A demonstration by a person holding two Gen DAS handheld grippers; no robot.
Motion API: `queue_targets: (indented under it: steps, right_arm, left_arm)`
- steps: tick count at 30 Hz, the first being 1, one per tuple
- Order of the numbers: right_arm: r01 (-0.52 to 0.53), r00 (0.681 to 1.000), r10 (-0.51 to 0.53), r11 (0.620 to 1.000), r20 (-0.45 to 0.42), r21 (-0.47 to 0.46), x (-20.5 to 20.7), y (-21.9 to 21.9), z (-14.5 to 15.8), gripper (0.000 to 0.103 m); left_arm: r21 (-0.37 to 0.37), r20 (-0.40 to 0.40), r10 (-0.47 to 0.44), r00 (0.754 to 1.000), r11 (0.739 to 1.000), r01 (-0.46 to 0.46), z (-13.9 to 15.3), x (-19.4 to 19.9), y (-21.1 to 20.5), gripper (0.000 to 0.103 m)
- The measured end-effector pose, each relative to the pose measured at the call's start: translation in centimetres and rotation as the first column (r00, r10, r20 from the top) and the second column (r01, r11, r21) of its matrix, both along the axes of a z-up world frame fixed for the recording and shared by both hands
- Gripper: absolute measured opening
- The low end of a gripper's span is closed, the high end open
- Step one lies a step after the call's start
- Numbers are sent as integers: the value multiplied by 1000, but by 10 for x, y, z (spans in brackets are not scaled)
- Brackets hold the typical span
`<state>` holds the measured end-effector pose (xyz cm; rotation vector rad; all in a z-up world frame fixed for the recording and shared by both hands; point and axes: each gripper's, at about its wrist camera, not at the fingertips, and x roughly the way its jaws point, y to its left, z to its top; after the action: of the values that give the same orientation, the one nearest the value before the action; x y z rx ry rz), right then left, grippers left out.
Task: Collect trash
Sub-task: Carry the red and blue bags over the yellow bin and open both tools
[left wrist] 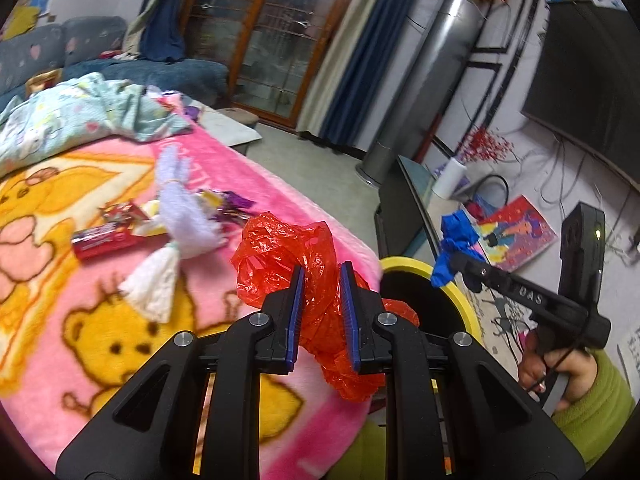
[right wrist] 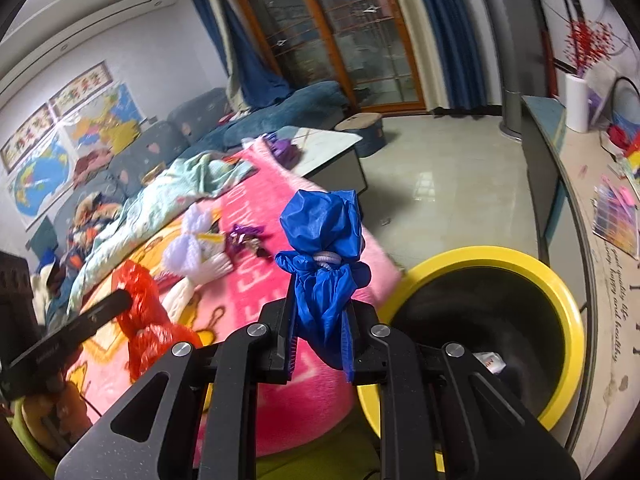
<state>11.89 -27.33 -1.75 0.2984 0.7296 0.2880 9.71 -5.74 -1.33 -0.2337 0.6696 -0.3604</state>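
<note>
My left gripper [left wrist: 322, 280] is shut on a crumpled red plastic bag [left wrist: 280, 256], held over the pink blanket's edge beside the yellow-rimmed bin [left wrist: 452, 284]. The red bag also shows in the right wrist view [right wrist: 140, 300]. My right gripper [right wrist: 320, 312] is shut on a blue tied bag [right wrist: 324, 240], just left of the bin [right wrist: 560, 280]; the blue bag also shows in the left wrist view [left wrist: 456, 244], over the bin's rim. A red wrapper [left wrist: 102, 240], purple foil wrappers [left wrist: 230, 204] and a lilac-and-white yarn tassel [left wrist: 180, 216] lie on the blanket.
The pink bear blanket [left wrist: 100, 320] covers the table, with a pale blue cloth [left wrist: 80, 116] at its far end. A low TV bench [right wrist: 580, 184] with papers stands right of the bin. Tiled floor [right wrist: 440, 184] lies beyond. A small white item [right wrist: 490, 362] lies inside the bin.
</note>
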Motion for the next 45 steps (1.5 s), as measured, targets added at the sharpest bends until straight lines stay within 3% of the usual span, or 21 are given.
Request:
queue_targets:
  steps: [26,45]
  right_arm:
    - [200,978,-198,979,-67,37,2,-79,-18,17]
    - [288,944,-268,954,-194,84,9,-122,-58,19]
  left_arm:
    - [94,25,-223,974,971,220,-27,11,-102,13]
    - [101,-68,-358,931,926,363,-82,36,-155,13]
